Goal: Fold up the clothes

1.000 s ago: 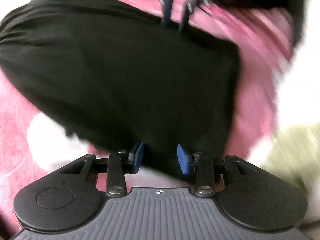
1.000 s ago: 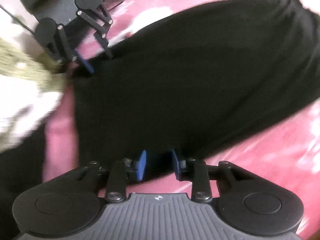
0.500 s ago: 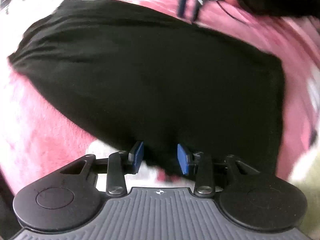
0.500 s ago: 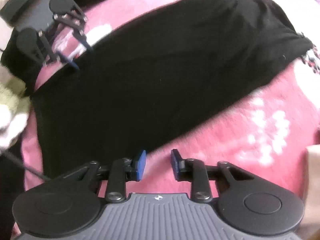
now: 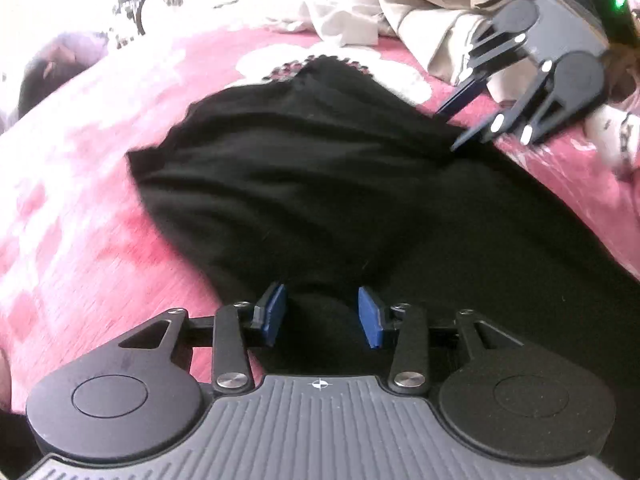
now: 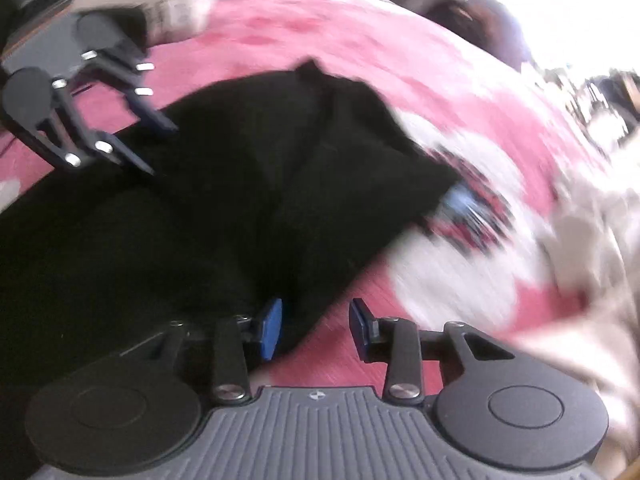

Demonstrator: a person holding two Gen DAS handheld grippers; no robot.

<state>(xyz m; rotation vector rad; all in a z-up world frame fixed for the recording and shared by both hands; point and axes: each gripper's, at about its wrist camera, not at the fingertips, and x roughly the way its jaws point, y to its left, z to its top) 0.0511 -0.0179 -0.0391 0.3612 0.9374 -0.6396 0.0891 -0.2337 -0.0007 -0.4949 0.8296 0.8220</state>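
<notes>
A black garment lies rumpled on a pink and white blanket. Its far end shows a beaded, patterned trim. My left gripper is open at the near edge, with black cloth lying loose between its blue pads. My right gripper is open at the cloth's far right edge. In the right wrist view the right gripper is open; the garment has its edge by the left pad, pink blanket under the rest. The left gripper hovers over the cloth, top left.
A heap of cream and beige clothes lies at the back of the bed. A black and white item and a dark bundle sit at the far left. A grey sock-like piece lies behind the left gripper.
Both views have swung round. The garment, flat and long before, is now shorter and creased. The right gripper has come back to the cloth's edge. Both jaws stay apart.
</notes>
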